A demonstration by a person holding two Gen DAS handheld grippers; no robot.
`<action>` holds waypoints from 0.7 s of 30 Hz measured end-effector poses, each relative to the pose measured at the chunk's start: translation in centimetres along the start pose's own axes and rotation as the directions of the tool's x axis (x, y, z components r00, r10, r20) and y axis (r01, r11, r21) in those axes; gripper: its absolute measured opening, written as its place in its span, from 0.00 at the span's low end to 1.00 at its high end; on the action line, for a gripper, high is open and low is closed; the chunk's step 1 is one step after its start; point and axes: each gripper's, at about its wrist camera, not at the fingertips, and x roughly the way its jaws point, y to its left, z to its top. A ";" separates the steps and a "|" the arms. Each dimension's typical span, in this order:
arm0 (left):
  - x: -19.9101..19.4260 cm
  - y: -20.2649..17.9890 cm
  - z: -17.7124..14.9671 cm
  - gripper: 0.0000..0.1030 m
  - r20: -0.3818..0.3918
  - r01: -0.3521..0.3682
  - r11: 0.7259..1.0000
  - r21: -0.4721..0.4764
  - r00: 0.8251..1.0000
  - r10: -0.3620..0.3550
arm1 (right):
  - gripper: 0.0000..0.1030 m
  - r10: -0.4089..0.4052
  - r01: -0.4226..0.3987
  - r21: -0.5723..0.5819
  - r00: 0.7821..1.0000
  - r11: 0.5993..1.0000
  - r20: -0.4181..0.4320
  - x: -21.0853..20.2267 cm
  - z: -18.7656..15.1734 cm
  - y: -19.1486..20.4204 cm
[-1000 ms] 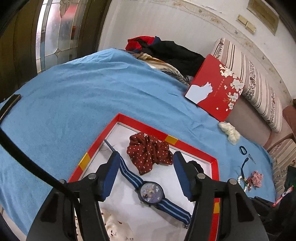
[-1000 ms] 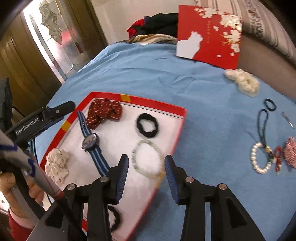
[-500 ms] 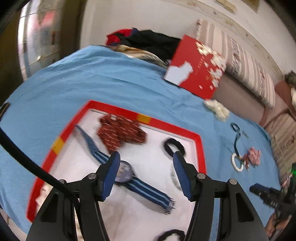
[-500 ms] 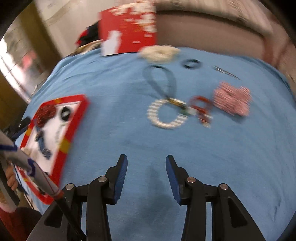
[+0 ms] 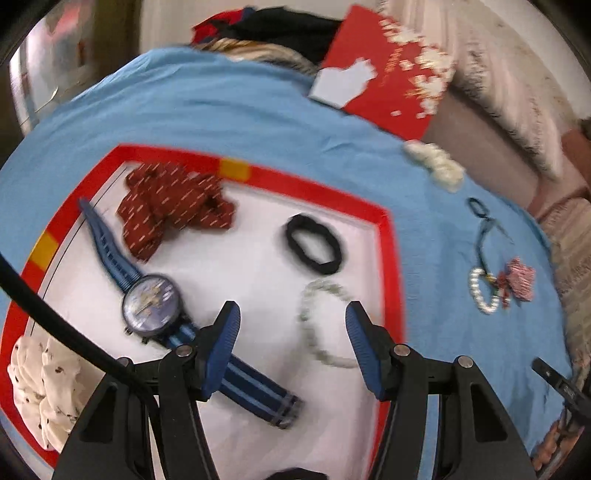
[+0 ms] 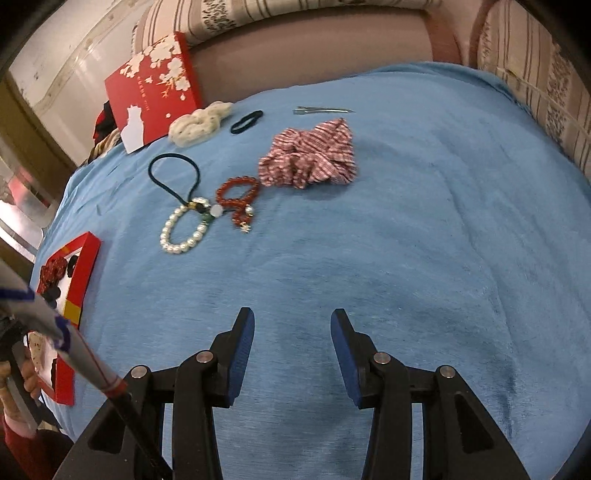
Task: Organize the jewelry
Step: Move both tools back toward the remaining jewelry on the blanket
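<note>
A red-rimmed white tray [image 5: 391, 236] holds a dark red dotted scrunchie [image 5: 170, 206], a blue watch [image 5: 151, 306], a black hair tie [image 5: 314, 249], a pale bead bracelet [image 5: 317, 325] and a white scrunchie [image 5: 40, 380]. My left gripper [image 5: 291, 321] is open and empty just above the tray. My right gripper [image 6: 291, 325] is open and empty over bare blue cloth. Ahead of it lie a pearl bracelet [image 6: 183, 230], a red bead bracelet [image 6: 238, 194], a black cord loop [image 6: 173, 173], a red striped scrunchie [image 6: 310, 155], a black hair tie [image 6: 246, 121], a cream scrunchie [image 6: 199, 123] and a hair clip [image 6: 321, 110].
A red box lid with white flowers [image 6: 155, 88] leans against the striped sofa back [image 6: 332, 22]. The tray's corner [image 6: 79, 280] shows at the left of the right wrist view. Clothes [image 5: 280, 29] are piled at the far edge of the blue cloth [image 6: 406, 240].
My right gripper swung right, away from the tray, and now faces the loose jewelry on the cloth. My left gripper shifted right over the tray towards the pale bracelet. Both stayed open.
</note>
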 end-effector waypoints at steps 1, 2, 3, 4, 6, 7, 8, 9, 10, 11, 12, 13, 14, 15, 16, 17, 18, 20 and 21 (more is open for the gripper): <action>0.0 0.4 0.0 0.56 0.000 0.004 1.000 -0.015 1.000 -0.004 | 0.45 0.002 -0.002 0.003 1.000 1.000 0.001 0.0 0.0 -0.3; -0.1 0.8 0.0 0.56 0.004 -0.005 1.000 -0.027 1.000 0.005 | 0.45 0.004 -0.004 0.004 1.000 1.000 0.002 0.0 0.0 -0.4; -0.2 1.1 0.0 0.56 0.005 -0.018 0.999 -0.032 1.000 0.018 | 0.45 0.004 -0.004 0.004 1.000 1.000 0.006 0.0 -0.1 -0.6; -0.4 1.5 0.0 0.56 0.009 -0.033 0.999 -0.040 0.999 0.033 | 0.45 0.004 -0.004 0.002 1.000 1.000 0.010 -0.1 -0.1 -0.7; -0.7 2.5 0.0 0.56 0.014 -0.045 0.997 -0.058 0.999 0.046 | 0.45 0.003 -0.003 -0.001 1.000 1.000 0.019 -0.2 -0.2 -1.0; -0.8 2.9 0.0 0.56 0.015 -0.051 0.996 -0.067 0.999 0.052 | 0.45 0.003 -0.003 -0.002 1.000 1.000 0.022 -0.3 -0.1 -1.1; -1.0 3.5 0.1 0.56 0.017 -0.059 0.995 -0.079 0.998 0.060 | 0.45 0.002 -0.002 -0.001 1.000 1.000 0.024 -0.2 -0.1 -1.1; -1.2 4.2 0.2 0.56 0.019 -0.064 0.993 -0.095 0.998 0.066 | 0.45 0.001 -0.001 0.001 1.000 1.000 0.026 -0.2 0.0 -1.3; -1.3 4.9 0.3 0.56 0.021 -0.064 0.992 -0.112 0.998 0.067 | 0.45 -0.001 0.001 0.005 1.000 1.000 0.028 -0.2 0.1 -1.4; -1.5 5.6 0.4 0.56 0.023 -0.065 0.989 -0.133 0.997 0.069 | 0.45 -0.001 0.001 0.009 1.000 1.000 0.029 -0.1 0.2 -1.6; -1.6 6.0 0.6 0.56 0.025 -0.063 0.987 -0.147 0.997 0.067 | 0.45 -0.002 0.002 0.014 1.000 1.000 0.030 0.0 0.3 -1.8; -1.7 6.2 0.7 0.56 0.028 -0.056 0.986 -0.158 0.998 0.061 | 0.45 -0.003 0.002 0.020 0.999 1.000 0.033 0.0 0.4 -2.0; -1.9 6.3 0.8 0.56 0.032 -0.042 0.986 -0.162 0.998 0.048 | 0.45 -0.002 0.001 0.023 0.999 1.000 0.035 0.0 0.5 -2.1; -2.1 6.1 0.8 0.56 0.036 -0.027 0.987 -0.158 0.999 0.033 | 0.45 -0.004 0.003 0.028 0.999 1.000 0.042 0.0 0.7 -2.3; -2.4 5.7 0.8 0.56 0.041 -0.009 0.990 -0.143 0.999 0.015 | 0.45 -0.010 0.008 0.031 0.999 0.999 0.050 -0.1 0.9 -2.5; -2.8 5.0 0.7 0.56 0.052 0.009 0.993 -0.116 0.999 -0.003 | 0.45 -0.014 0.012 0.034 0.998 0.999 0.057 -0.1 1.2 -2.7; -3.1 4.3 0.7 0.56 0.063 0.018 0.996 -0.091 0.998 -0.013 | 0.45 -0.018 0.016 0.040 0.997 0.999 0.069 -0.1 1.6 -2.9; -3.9 2.2 0.6 0.56 0.097 0.028 1.000 -0.012 0.995 -0.027 | 0.45 -0.029 0.024 0.053 0.995 0.998 0.090 -0.1 2.4 -3.4; -4.4 0.9 0.4 0.56 0.115 0.035 0.999 0.038 0.993 -0.040 | 0.45 -0.035 0.029 0.060 0.994 0.998 0.100 0.0 2.8 -3.7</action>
